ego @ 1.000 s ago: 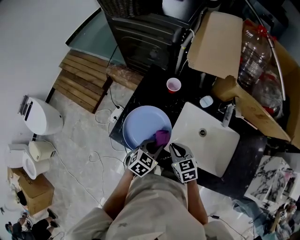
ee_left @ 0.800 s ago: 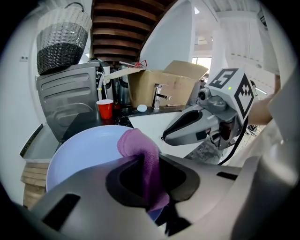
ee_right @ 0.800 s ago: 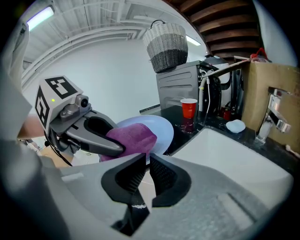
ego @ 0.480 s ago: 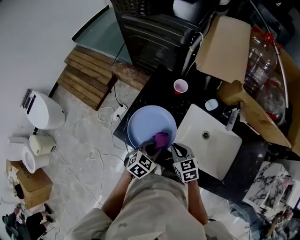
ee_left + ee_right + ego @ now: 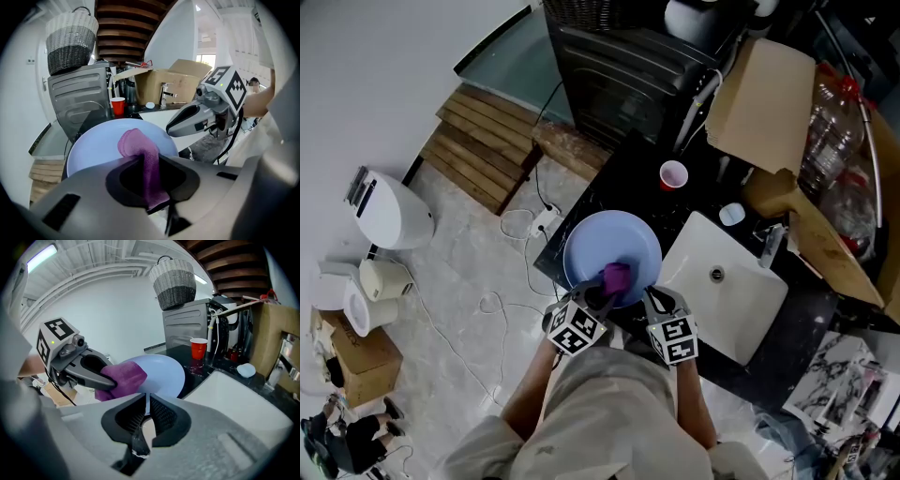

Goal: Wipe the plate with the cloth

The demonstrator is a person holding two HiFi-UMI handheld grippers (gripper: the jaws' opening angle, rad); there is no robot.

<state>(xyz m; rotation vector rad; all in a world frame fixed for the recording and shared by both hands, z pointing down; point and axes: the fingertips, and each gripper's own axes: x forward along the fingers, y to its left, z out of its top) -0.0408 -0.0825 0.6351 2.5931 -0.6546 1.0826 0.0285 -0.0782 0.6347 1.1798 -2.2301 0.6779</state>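
Note:
A pale blue plate (image 5: 612,246) is over the front edge of the black counter (image 5: 630,184), left of the sink. A purple cloth (image 5: 616,277) lies against the plate's near part. My left gripper (image 5: 602,294) is shut on the cloth (image 5: 143,157), whose bunched end rests on the plate (image 5: 93,147). My right gripper (image 5: 649,302) is at the plate's near right rim, and its jaws stand shut on the thin edge of the plate (image 5: 161,373). The right gripper view also shows the left gripper (image 5: 101,380) with the cloth (image 5: 123,376) pressed to the plate.
A white sink (image 5: 741,309) with a faucet (image 5: 770,246) is right of the plate. A red cup (image 5: 673,174) and a small pale dish (image 5: 732,215) stand behind. An open cardboard box (image 5: 764,94), a dark appliance (image 5: 623,70) and a large water bottle (image 5: 830,122) line the back.
The cloth in my left gripper has slid left across the near part of the plate. The right gripper stays at the rim. The head camera has shifted a little.

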